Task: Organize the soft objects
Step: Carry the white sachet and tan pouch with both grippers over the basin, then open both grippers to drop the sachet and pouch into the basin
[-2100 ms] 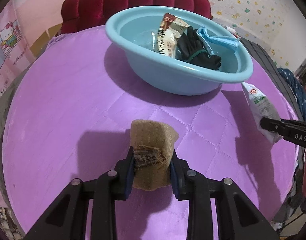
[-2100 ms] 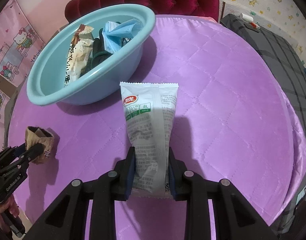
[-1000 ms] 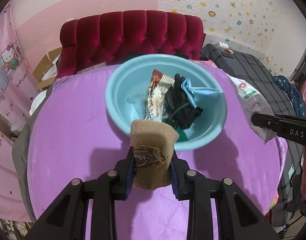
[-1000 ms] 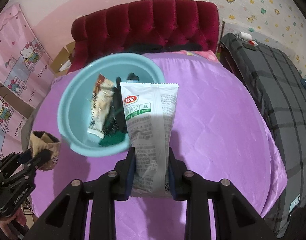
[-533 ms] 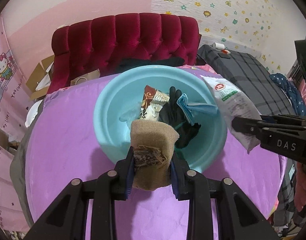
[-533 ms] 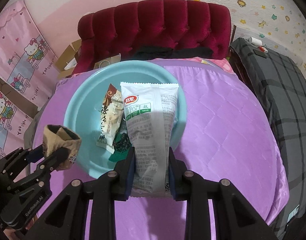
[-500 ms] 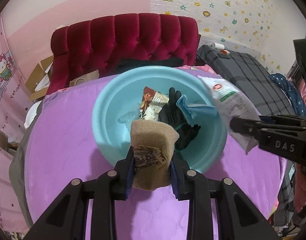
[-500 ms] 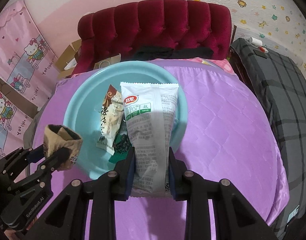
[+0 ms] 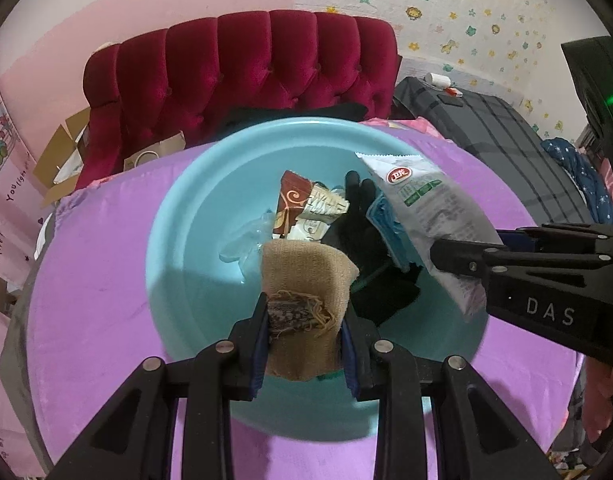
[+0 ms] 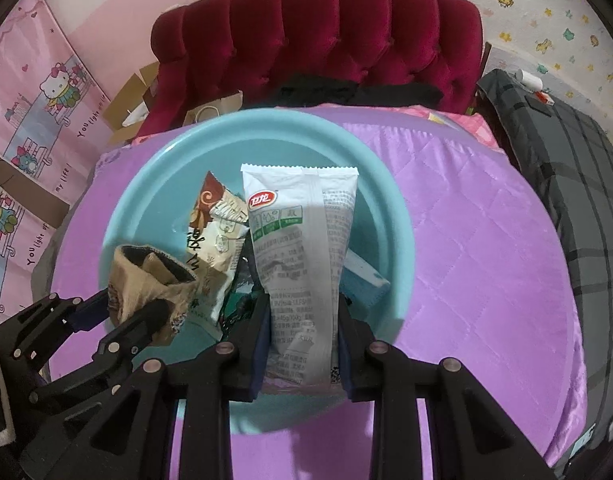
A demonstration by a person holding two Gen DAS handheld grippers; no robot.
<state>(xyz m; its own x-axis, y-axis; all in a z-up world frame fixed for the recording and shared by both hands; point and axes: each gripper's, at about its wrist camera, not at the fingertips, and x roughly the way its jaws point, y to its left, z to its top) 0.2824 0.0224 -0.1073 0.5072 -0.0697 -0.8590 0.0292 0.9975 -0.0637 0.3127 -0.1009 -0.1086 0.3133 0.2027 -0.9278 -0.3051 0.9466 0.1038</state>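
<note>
My left gripper (image 9: 304,320) is shut on a tan knitted sock (image 9: 306,276) and holds it above the light blue basin (image 9: 178,240). My right gripper (image 10: 304,316) is shut on a white snack packet (image 10: 302,248) and holds it over the same basin (image 10: 390,216). The packet (image 9: 426,208) and the right gripper (image 9: 458,254) show at the right in the left wrist view. The sock (image 10: 146,280) and the left gripper (image 10: 134,312) show at the lower left in the right wrist view. In the basin lie a brown and white snack packet (image 9: 306,208), a black glove (image 9: 362,232) and a blue face mask (image 9: 386,224).
The basin sits on a round table with a purple quilted cover (image 10: 486,260). A red tufted chair (image 9: 242,72) stands behind the table. A grey plaid bed (image 10: 578,168) lies to the right. Cardboard boxes (image 10: 126,100) and pink posters stand at the left.
Both grippers have lifted off the table and moved forward over the basin, each still holding its object. The two grippers have come closer together.
</note>
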